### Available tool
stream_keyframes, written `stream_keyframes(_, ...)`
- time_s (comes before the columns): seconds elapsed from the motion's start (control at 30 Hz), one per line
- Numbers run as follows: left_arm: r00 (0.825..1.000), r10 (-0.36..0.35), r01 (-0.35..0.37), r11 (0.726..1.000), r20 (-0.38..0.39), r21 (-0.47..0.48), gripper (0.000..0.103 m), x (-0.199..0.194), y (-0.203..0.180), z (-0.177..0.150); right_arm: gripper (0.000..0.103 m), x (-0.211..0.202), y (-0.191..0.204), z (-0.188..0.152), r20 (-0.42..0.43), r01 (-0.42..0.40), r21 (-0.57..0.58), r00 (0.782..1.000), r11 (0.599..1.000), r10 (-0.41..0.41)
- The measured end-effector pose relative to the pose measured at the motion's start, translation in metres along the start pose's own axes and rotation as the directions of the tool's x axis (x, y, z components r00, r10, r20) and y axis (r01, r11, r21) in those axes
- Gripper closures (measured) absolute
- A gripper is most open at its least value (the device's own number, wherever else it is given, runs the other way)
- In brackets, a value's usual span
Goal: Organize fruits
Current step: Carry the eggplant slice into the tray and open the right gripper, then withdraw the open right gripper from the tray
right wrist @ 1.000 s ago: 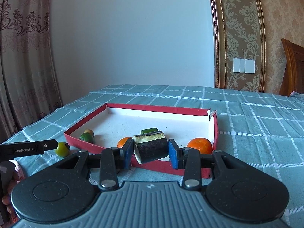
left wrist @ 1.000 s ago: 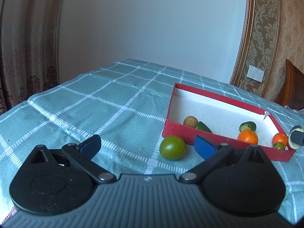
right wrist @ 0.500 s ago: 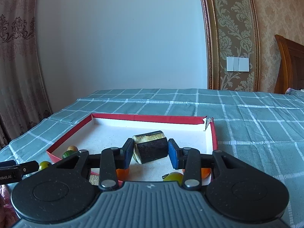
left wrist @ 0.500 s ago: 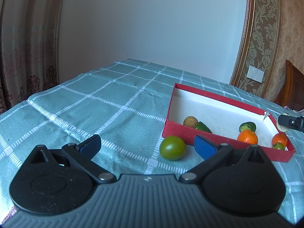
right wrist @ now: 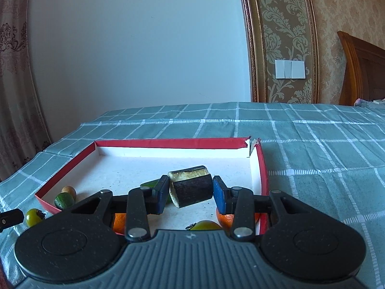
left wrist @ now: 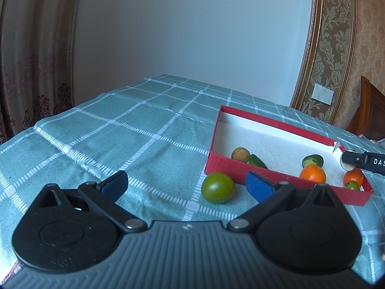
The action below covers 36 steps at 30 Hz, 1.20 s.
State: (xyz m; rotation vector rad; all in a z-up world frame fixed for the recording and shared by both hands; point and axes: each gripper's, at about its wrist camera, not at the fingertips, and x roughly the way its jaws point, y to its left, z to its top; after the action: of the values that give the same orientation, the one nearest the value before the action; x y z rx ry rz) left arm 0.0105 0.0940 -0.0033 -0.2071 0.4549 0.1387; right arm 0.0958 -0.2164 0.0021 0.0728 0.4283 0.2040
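Observation:
A red box (left wrist: 272,177) (right wrist: 168,142) with a white floor lies on the checked cloth. Inside it are a brown round fruit (left wrist: 240,154), a green piece (left wrist: 256,161), a dark green piece (left wrist: 312,160), two oranges (left wrist: 312,174) (left wrist: 353,176) and a small green fruit (left wrist: 352,185). My right gripper (right wrist: 190,191) is shut on a dark eggplant chunk (right wrist: 192,189) held over the box's near right part. A green tomato (left wrist: 217,187) (right wrist: 33,216) lies on the cloth outside the box. My left gripper (left wrist: 185,185) stands open just before it.
The teal checked tablecloth (left wrist: 134,130) spreads wide to the left and behind the box. A curtain (left wrist: 36,53) hangs at the left. A wooden headboard (right wrist: 361,69) and a wall switch (right wrist: 290,69) are at the right.
My right gripper has carried the eggplant chunk forward from before the box's near wall to over its floor. The left gripper and green tomato have stayed put.

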Motion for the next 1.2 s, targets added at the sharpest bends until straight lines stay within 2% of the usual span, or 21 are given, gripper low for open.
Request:
stream_keyframes(0.57, 1.0, 0.011, -0.011, 1.0, -0.006, 0.002, 0.0, 0.001, -0.002, 0.0, 0.064, 0.001, -0.006, -0.002, 0.005, 0.011, 0.022, 1.0, 1.0, -0.011)
stream_keyframes(0.73, 1.0, 0.012, -0.012, 1.0, -0.006, 0.001, 0.0, 0.001, -0.002, 0.0, 0.064, -0.022, -0.006, -0.01, 0.009, -0.024, 0.051, 1.0, 0.998, 0.024)
stream_keyframes(0.97, 1.0, 0.014, -0.014, 1.0, -0.001, 0.0, 0.0, 0.0, -0.001, 0.0, 0.063, -0.065, -0.001, -0.04, 0.013, -0.098, 0.109, 0.995, 0.989, 0.098)
stream_keyframes(1.13, 1.0, 0.011, -0.011, 1.0, 0.018, 0.01, 0.0, -0.003, -0.002, -0.001, 0.063, -0.078, -0.003, -0.055, 0.047, -0.102, 0.138, 0.994, 0.985, 0.097)
stream_keyframes(1.2, 0.999, 0.001, -0.002, 1.0, 0.045, 0.028, 0.0, -0.008, -0.004, -0.002, 0.059, -0.081, -0.009, -0.057, 0.078, -0.106, 0.169, 0.993, 0.98, 0.094)
